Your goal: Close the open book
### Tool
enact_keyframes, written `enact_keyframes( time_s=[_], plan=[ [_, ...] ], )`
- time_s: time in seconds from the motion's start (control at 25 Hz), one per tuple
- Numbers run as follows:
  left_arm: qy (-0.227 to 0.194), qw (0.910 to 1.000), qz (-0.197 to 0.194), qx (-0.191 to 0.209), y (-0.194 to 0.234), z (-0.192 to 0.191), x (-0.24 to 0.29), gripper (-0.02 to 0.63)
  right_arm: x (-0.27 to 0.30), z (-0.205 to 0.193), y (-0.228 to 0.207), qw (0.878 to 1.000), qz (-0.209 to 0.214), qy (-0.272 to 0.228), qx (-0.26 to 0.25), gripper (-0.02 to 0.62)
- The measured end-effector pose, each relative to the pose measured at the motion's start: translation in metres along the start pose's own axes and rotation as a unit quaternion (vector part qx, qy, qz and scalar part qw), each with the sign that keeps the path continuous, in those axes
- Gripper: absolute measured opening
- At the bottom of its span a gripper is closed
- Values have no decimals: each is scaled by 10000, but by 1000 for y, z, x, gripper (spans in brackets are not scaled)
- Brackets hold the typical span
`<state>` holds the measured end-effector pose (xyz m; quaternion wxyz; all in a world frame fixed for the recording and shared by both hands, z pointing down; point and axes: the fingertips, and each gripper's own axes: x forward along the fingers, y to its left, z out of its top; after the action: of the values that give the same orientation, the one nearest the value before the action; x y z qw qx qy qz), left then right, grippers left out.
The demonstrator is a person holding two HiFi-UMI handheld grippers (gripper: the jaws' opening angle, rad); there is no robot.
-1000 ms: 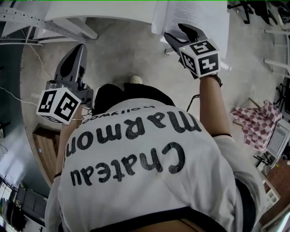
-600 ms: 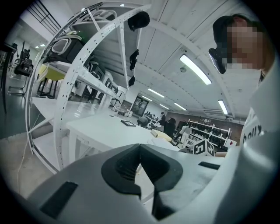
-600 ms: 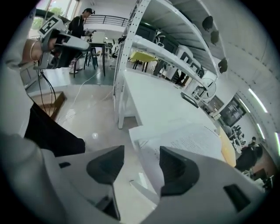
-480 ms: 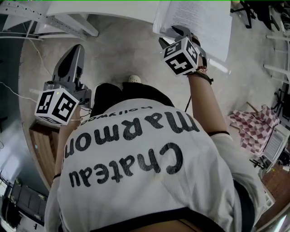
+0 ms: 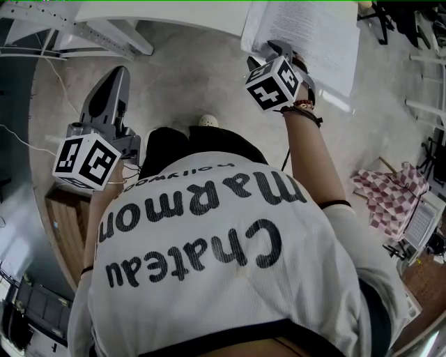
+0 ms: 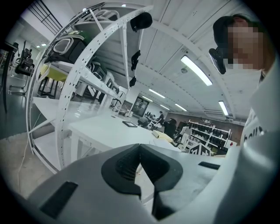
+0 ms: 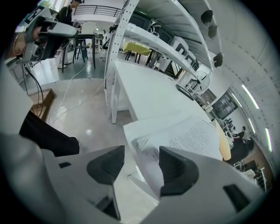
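The open book (image 5: pixel 313 31) lies at the near edge of a white table (image 5: pixel 174 12), its printed pages facing up. My right gripper (image 5: pixel 277 49) reaches down at the book's near left corner, with the marker cube (image 5: pixel 273 84) behind it. In the right gripper view the jaws (image 7: pixel 141 154) stand wide open, and the curled corner of the book's pages (image 7: pixel 151 168) rises between them beside the right pad (image 7: pixel 177 170). No pad presses on it. My left gripper (image 5: pixel 118 73) hangs over the floor at the left, away from the book. Its jaw tips (image 6: pixel 140 146) meet with nothing held.
A white perforated frame (image 7: pixel 120 43) and the table legs (image 5: pixel 111 38) stand left of the book. On the floor lie a wooden box (image 5: pixel 66 223) at the left and a checked cloth (image 5: pixel 394 192) at the right. Chairs stand at the far right (image 5: pixel 428 28).
My right gripper has rolled, turning its cube, and sunk a little onto the book's near left corner. The left gripper has stayed where it was.
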<state>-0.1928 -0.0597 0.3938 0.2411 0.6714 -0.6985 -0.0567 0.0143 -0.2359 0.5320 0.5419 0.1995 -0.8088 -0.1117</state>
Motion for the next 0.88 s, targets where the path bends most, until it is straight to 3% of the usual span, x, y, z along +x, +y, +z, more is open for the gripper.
enact_keyframes(
  time_s=[0.88],
  plan=[
    [-17,10000,-24,5,2,2,-7,23,-6,4,-11,9924,14,-383,1172,91]
  ],
)
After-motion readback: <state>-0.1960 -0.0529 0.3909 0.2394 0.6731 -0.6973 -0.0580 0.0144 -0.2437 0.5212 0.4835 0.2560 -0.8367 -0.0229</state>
